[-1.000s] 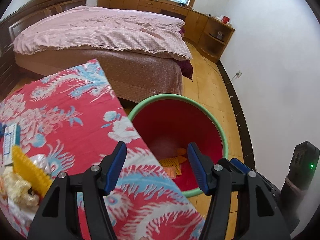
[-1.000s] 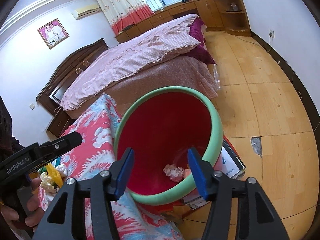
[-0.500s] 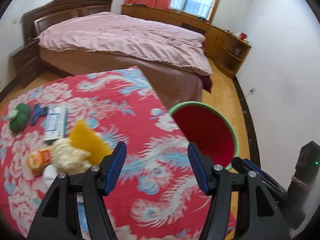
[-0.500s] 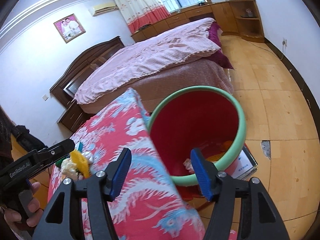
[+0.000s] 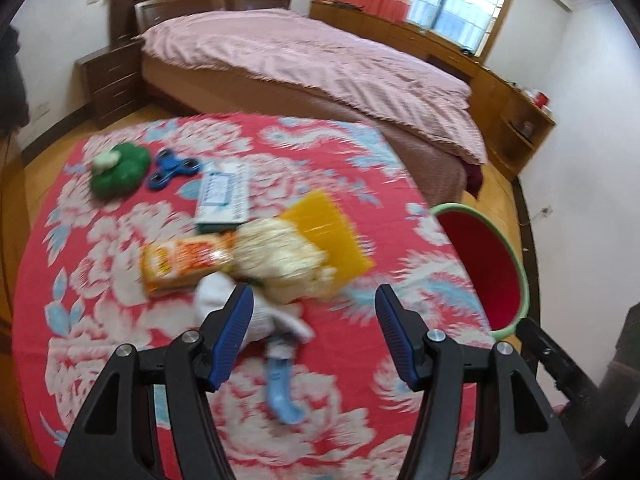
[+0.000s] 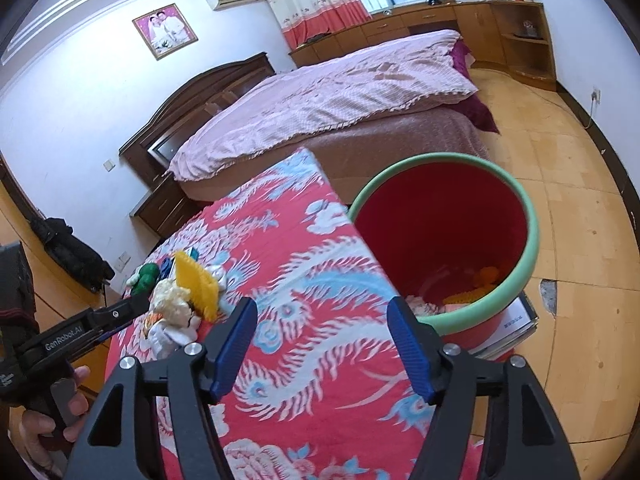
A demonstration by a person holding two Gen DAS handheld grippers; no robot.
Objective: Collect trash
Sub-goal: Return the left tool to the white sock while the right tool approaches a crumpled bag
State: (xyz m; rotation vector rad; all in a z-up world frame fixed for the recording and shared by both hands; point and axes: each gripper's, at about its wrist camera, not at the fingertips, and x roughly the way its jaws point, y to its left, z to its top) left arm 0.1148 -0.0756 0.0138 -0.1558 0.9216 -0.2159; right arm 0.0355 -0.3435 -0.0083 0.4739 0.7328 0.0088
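Note:
A heap of trash lies on the red floral tablecloth [image 5: 120, 320]: an orange snack wrapper [image 5: 184, 258], a cream crumpled wrapper [image 5: 280, 252], a yellow ridged sheet [image 5: 328, 232] and a white tissue [image 5: 260, 316]. My left gripper [image 5: 314, 304] hangs open just above the near side of this heap, holding nothing. The red bin with a green rim [image 6: 532, 232] stands on the floor by the table's right edge, with orange and pale scraps [image 6: 480, 284] at its bottom. My right gripper [image 6: 322, 312] hovers over the cloth beside the bin, its jaws opening and empty.
A green toy [image 5: 118, 172], a blue fidget spinner [image 5: 170, 168], a white-blue box [image 5: 224, 196] and a blue spoon-like piece [image 5: 282, 384] lie on the cloth. A bed [image 5: 320, 64] stands behind the table. Books [image 6: 516, 324] sit under the bin. A hand [image 6: 44, 420] holds the left gripper.
The left gripper swung left from the bin to over the trash heap. The right gripper drew back from the bin over the cloth, and its jaws widened.

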